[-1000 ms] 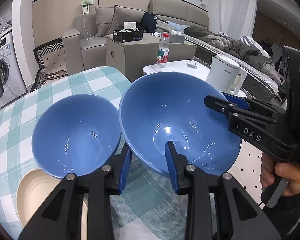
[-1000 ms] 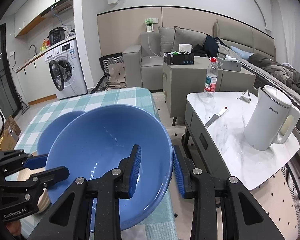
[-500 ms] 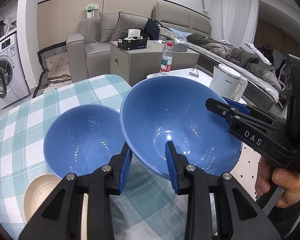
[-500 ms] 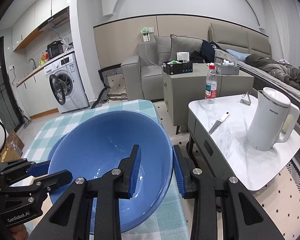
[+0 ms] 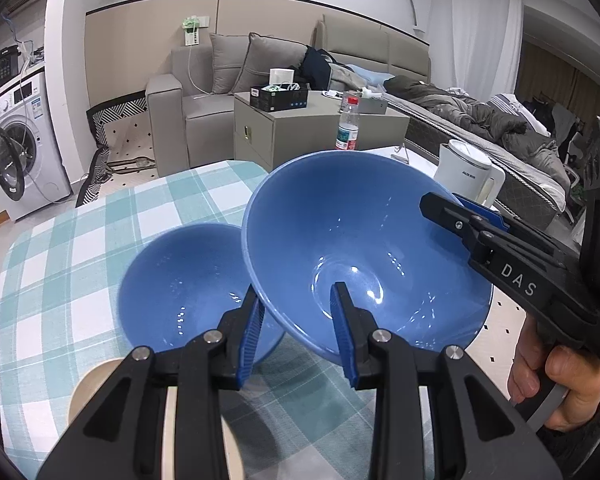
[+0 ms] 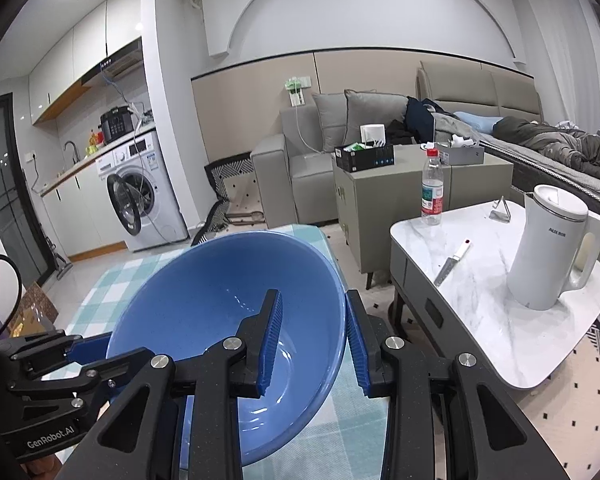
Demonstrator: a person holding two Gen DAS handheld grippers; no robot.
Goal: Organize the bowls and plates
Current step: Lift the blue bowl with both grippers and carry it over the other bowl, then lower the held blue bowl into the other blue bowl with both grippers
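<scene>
While both grippers (image 5: 296,332) (image 6: 312,336) angle downward, each clamps the large blue bowl's (image 5: 364,248) rim (opposite sides).

A checked cloth (image 5: 100,248) covers the surface; on it, a small blue bowl (image 5: 180,292) and a cream plate (image 5: 92,388) are seen left of the left gripper (image 5: 296,332).

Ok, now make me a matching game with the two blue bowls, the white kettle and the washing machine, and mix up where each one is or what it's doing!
Things:
1. big blue bowl
2. small blue bowl
3. white kettle
4. washing machine

Places or states:
A. stands on the marble table
B. its door hangs open
C. pinched at the rim by the left claw and the right claw
D. sits on the checked tablecloth

Pairs: 1-C, 2-D, 3-A, 4-B
</scene>
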